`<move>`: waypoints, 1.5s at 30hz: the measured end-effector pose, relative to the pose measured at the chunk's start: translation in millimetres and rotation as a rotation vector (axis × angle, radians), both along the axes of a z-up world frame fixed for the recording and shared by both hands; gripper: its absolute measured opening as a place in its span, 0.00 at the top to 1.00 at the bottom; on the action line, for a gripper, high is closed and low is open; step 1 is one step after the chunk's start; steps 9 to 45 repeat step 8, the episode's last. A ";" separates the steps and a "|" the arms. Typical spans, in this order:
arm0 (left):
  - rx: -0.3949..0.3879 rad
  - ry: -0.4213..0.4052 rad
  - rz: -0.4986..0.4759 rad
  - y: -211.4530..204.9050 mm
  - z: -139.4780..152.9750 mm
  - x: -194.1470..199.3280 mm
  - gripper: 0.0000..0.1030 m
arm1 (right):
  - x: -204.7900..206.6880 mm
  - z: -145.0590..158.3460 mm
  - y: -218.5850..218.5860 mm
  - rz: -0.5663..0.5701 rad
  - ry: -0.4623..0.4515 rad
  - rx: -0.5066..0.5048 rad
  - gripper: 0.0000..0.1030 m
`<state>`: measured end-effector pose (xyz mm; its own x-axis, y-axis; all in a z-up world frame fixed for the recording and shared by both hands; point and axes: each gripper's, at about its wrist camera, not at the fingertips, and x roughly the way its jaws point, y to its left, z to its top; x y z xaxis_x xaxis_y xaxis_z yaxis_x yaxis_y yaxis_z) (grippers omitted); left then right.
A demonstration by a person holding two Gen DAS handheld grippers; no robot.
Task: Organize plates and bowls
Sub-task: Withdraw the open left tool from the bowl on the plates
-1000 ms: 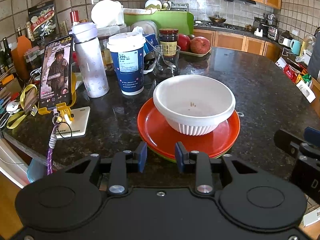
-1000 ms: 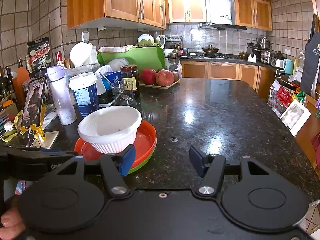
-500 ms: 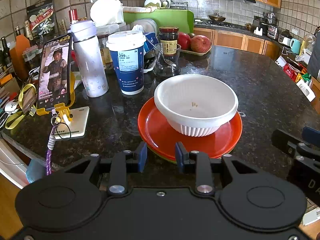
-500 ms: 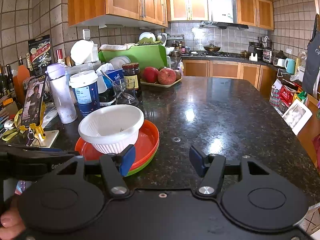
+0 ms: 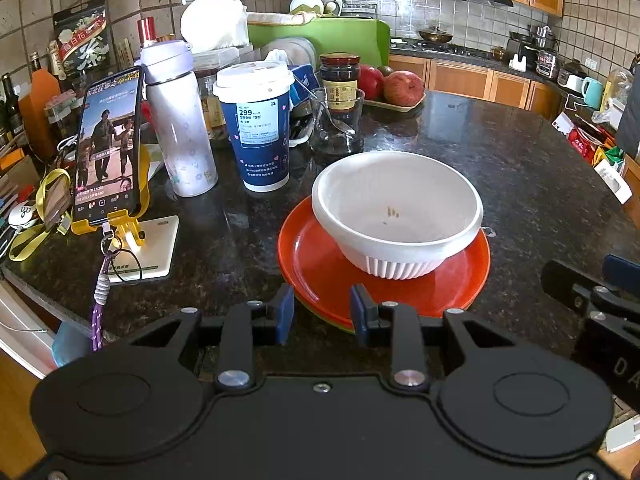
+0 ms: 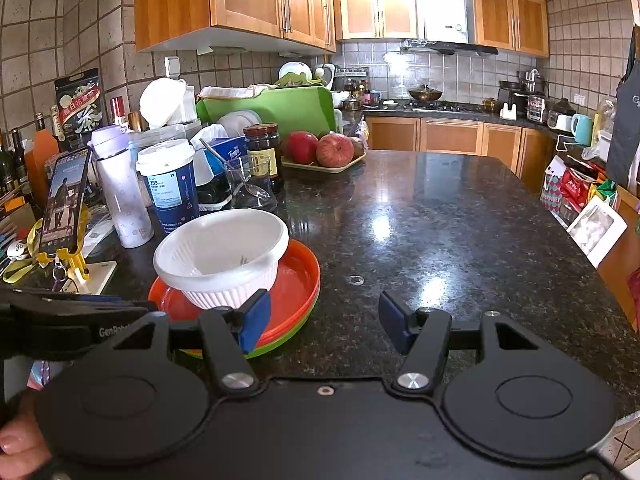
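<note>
A white ribbed bowl [image 5: 396, 212] [image 6: 222, 256] stands upright on an orange plate [image 5: 320, 268] [image 6: 294, 284], which is stacked on a green plate [image 6: 288, 344] on the dark granite counter. My left gripper [image 5: 322, 314] hovers just in front of the stack's near rim, jaws apart with nothing between them. My right gripper [image 6: 322, 322] is open to the right of the stack; its left pad overlaps the plate rim in the picture, and nothing sits between its pads.
Behind the stack stand a blue paper cup [image 5: 258, 128], a white flask [image 5: 178, 120], a glass with a spoon [image 5: 336, 124], a jar [image 5: 340, 76] and a tray of apples [image 5: 394, 90]. A phone on a yellow stand [image 5: 108, 148] is at left. Open granite [image 6: 440, 220] lies to the right.
</note>
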<state>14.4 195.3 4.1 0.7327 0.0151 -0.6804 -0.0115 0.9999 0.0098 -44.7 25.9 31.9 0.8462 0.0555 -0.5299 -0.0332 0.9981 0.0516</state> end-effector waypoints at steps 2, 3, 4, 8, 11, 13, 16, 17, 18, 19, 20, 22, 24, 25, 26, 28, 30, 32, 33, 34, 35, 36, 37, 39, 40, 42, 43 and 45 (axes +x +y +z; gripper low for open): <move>0.001 0.002 -0.002 0.3 -0.1 1.8 0.61 | 2.1 -1.1 -0.3 0.000 0.002 0.001 0.40; 0.002 0.002 -0.003 0.4 -0.2 2.1 0.61 | 3.0 -1.7 -0.4 -0.001 0.004 0.002 0.40; 0.002 -0.001 -0.007 0.4 -0.2 2.4 0.61 | 3.9 -2.1 -0.7 -0.001 0.007 0.004 0.40; 0.005 -0.005 -0.003 0.2 -1.5 3.6 0.60 | 7.1 -3.0 -1.5 0.000 0.011 0.007 0.40; 0.005 -0.005 -0.003 0.2 -1.5 3.6 0.60 | 7.1 -3.0 -1.5 0.000 0.011 0.007 0.40; 0.005 -0.005 -0.003 0.2 -1.5 3.6 0.60 | 7.1 -3.0 -1.5 0.000 0.011 0.007 0.40; 0.005 -0.005 -0.003 0.2 -1.5 3.6 0.60 | 7.1 -3.0 -1.5 0.000 0.011 0.007 0.40; 0.005 -0.005 -0.003 0.2 -1.5 3.6 0.60 | 7.1 -3.0 -1.5 0.000 0.011 0.007 0.40; 0.005 -0.005 -0.003 0.2 -1.5 3.6 0.60 | 7.1 -3.0 -1.5 0.000 0.011 0.007 0.40; 0.005 -0.005 -0.003 0.2 -1.5 3.6 0.60 | 7.1 -3.0 -1.5 0.000 0.011 0.007 0.40; 0.005 -0.005 -0.003 0.2 -1.5 3.6 0.60 | 7.1 -3.0 -1.5 0.000 0.011 0.007 0.40; 0.005 -0.005 -0.003 0.2 -1.5 3.6 0.60 | 7.1 -3.0 -1.5 0.000 0.011 0.007 0.40; 0.005 -0.005 -0.003 0.2 -1.5 3.6 0.60 | 7.1 -3.0 -1.5 0.000 0.011 0.007 0.40; 0.005 -0.005 -0.003 0.2 -1.5 3.6 0.60 | 7.1 -3.0 -1.5 0.000 0.011 0.007 0.40; 0.005 -0.005 -0.003 0.2 -1.5 3.6 0.60 | 7.1 -3.0 -1.5 0.000 0.011 0.007 0.40; 0.005 -0.005 -0.003 0.2 -1.5 3.6 0.60 | 7.1 -3.0 -1.5 0.000 0.011 0.007 0.40; 0.005 -0.005 -0.003 0.2 -1.5 3.6 0.60 | 7.1 -3.0 -1.5 0.000 0.011 0.007 0.40; 0.005 -0.005 -0.003 0.2 -1.5 3.6 0.60 | 7.1 -3.0 -1.5 0.000 0.011 0.007 0.40; 0.005 -0.005 -0.003 0.2 -1.5 3.6 0.60 | 7.1 -3.0 -1.5 0.000 0.011 0.007 0.40; 0.005 -0.005 -0.003 0.2 -1.5 3.6 0.60 | 7.1 -3.0 -1.5 0.000 0.011 0.007 0.40; 0.005 -0.005 -0.003 0.2 -1.5 3.6 0.60 | 7.1 -3.0 -1.5 0.000 0.011 0.007 0.40; 0.005 -0.005 -0.003 0.2 -1.5 3.6 0.60 | 7.1 -3.0 -1.5 0.000 0.011 0.007 0.40; 0.005 -0.005 -0.003 0.2 -1.5 3.6 0.60 | 7.1 -3.0 -1.5 0.000 0.011 0.007 0.40; 0.005 -0.005 -0.003 0.2 -1.5 3.6 0.60 | 7.1 -3.0 -1.5 0.000 0.011 0.007 0.40; 0.005 -0.005 -0.003 0.2 -1.5 3.6 0.60 | 7.1 -3.0 -1.5 0.000 0.011 0.007 0.40; 0.005 -0.005 -0.003 0.2 -1.5 3.6 0.60 | 7.1 -3.0 -1.5 0.000 0.011 0.007 0.40; 0.005 -0.005 -0.003 0.2 -1.5 3.6 0.60 | 7.1 -3.0 -1.5 0.000 0.011 0.007 0.40; 0.005 -0.005 -0.003 0.2 -1.5 3.6 0.60 | 7.1 -3.0 -1.5 0.000 0.011 0.007 0.40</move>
